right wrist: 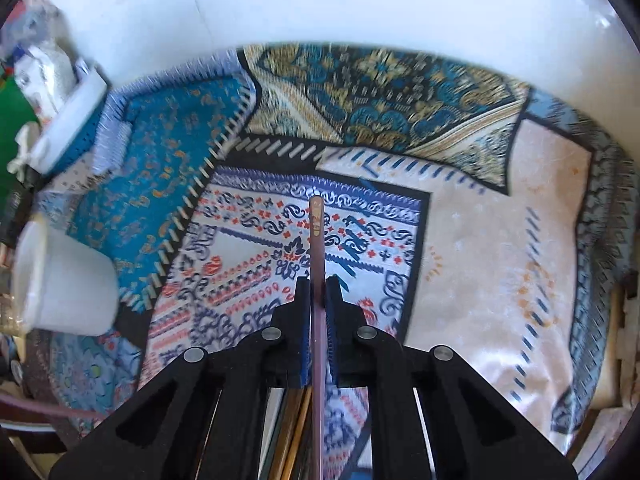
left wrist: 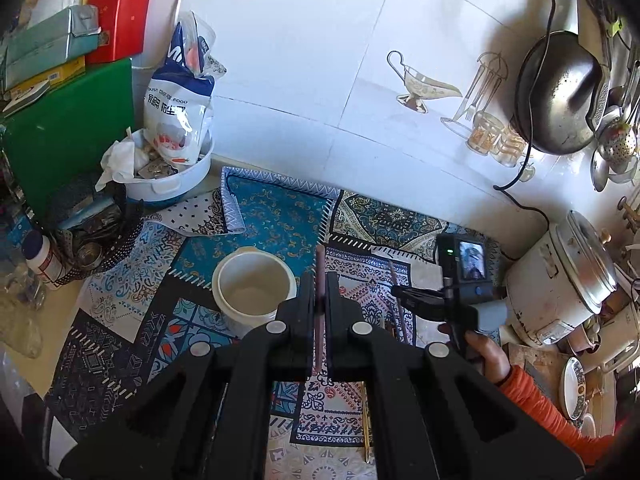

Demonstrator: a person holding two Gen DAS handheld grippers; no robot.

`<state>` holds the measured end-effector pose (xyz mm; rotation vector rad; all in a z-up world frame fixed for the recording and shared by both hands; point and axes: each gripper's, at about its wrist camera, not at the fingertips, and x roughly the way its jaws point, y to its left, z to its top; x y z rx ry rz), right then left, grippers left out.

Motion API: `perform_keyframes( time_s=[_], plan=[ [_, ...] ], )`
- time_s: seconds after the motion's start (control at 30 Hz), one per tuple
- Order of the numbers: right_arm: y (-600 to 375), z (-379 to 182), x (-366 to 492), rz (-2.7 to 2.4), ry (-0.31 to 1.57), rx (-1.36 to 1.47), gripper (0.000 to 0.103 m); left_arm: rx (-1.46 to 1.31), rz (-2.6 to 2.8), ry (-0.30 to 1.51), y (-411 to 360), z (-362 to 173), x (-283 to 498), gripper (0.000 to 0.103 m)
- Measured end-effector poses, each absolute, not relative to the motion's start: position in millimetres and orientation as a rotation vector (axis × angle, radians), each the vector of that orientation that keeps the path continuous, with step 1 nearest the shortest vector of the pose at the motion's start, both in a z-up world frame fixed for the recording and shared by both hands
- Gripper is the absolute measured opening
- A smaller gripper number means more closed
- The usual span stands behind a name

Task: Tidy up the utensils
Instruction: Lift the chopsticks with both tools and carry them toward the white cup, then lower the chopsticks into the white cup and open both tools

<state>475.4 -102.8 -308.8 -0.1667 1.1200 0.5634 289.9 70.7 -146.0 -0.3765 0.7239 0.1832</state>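
While the left gripper [left wrist: 319, 280] is clamping a pinkish chopstick [left wrist: 319, 292] over the patterned cloth [left wrist: 272, 216], the right gripper [right wrist: 318, 286] is pinching a second pinkish chopstick [right wrist: 316, 248] between its blue pads [right wrist: 305, 320], its tip pointing toward the cloth's far edge. More chopsticks [left wrist: 400, 312] are lying near the cloth's right edge. The white cup [left wrist: 254, 288] is standing upright toward the cloth's left side.

- A white cup [left wrist: 256, 288] is standing left of centre on the patterned cloth [left wrist: 276, 216], blocking that side.
- A rice cooker [left wrist: 560, 280] is crowding the worktop's right edge.
- Cloth right of centre is lying bare.
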Motion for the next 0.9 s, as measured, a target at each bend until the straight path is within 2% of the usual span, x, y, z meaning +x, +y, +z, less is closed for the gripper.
perform_keyframes(
  time_s=[0.47,0.9],
  plan=[
    [-155.7,-201.0,411.9,0.594,0.844,-0.015,0.006,-0.342,0.158,0.63,64.3,-114.0,278.7,0.003],
    [-134.3,-116.0,373.0,0.683,0.621,0.006,0.006,-0.295,0.157,0.558,87.2,-80.3,277.2,0.002]
  ],
)
